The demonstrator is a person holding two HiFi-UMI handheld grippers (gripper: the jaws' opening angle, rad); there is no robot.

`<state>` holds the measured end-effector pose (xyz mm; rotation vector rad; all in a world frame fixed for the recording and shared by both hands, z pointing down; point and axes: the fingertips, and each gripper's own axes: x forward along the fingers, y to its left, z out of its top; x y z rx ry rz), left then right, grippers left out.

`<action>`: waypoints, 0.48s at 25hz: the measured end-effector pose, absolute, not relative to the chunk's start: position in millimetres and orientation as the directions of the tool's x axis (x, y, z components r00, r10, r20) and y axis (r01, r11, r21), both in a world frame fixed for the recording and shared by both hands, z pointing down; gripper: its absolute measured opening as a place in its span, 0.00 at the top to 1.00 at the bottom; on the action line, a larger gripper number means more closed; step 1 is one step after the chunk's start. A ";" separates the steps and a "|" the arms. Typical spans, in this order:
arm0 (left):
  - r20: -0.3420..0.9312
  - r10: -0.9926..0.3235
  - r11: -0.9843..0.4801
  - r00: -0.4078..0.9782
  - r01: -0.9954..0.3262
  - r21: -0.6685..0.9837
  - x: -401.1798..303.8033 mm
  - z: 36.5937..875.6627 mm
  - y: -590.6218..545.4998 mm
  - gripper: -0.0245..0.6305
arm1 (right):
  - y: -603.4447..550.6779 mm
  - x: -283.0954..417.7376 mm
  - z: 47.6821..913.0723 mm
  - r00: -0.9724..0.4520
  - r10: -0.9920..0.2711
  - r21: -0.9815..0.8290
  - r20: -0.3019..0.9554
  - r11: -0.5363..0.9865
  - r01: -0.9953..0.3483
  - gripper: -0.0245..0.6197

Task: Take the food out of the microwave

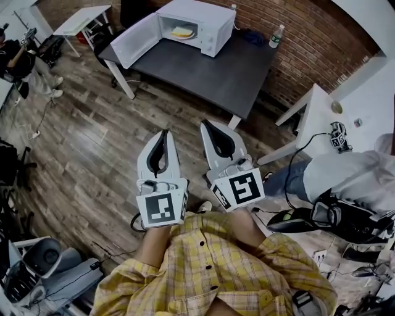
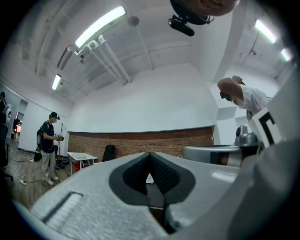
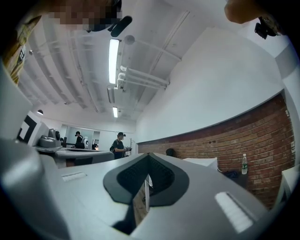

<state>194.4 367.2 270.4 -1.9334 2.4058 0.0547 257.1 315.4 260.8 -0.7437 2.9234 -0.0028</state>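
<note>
Pointing away from the person's yellow checked shirt (image 1: 210, 265), the left gripper (image 1: 164, 134) and the right gripper (image 1: 205, 124) sit side by side, each with jaws pressed together on nothing, well apart from the far dark table (image 1: 210, 77), where the food (image 1: 182, 32) lies inside the white microwave (image 1: 207, 21), its door open.

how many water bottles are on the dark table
1 sure: the bottle at the far right corner of the dark table; a small white thing behind the microwave may be another.

Ceiling tubes (image 2: 101, 26) bright; fisheye warp, dark corners; head view perhaps slightly soft.
</note>
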 end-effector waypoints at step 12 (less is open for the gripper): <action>-0.059 -0.980 0.186 -0.188 -0.982 0.038 142.2 285.5 274.9 0.96 | 233.1 208.1 261.2 -0.858 -0.496 -0.002 -0.132 0.866 -0.500 0.96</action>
